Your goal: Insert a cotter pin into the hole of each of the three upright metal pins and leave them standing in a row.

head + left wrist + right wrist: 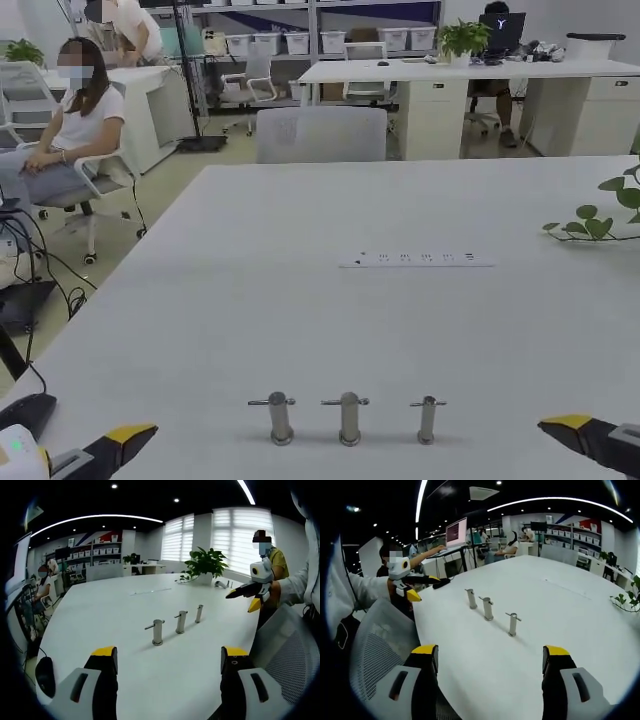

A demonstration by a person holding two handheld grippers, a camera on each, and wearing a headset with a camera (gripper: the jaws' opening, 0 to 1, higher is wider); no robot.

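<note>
Three metal pins upright in a straight row close to the near edge of the table [250, 320], roughly mid-width, spaced apart and not touching. From the head view: left pin [281, 420], middle pin [349, 420], right pin [427, 420]. All silver and cylindrical. Slightly flared foot on the left and middle ones; right pin visibly thinner. Thin crosspiece [330, 402] through each near the top, sticking out on both sides, about level and in line with the row.

Left gripper [170, 662] low by the near-left corner, jaws spread wide, nothing between them, yellow tips toward the row. Right gripper [490, 662] off the near edge on the right, jaws likewise wide apart, holding nothing. Both well apart from the pins.

White power strip [415, 260] flat on the table toward the far edge, about centre. Leafy vine [598, 222] trailing in over the right edge. Grey chair [320, 135] against the far edge.
</note>
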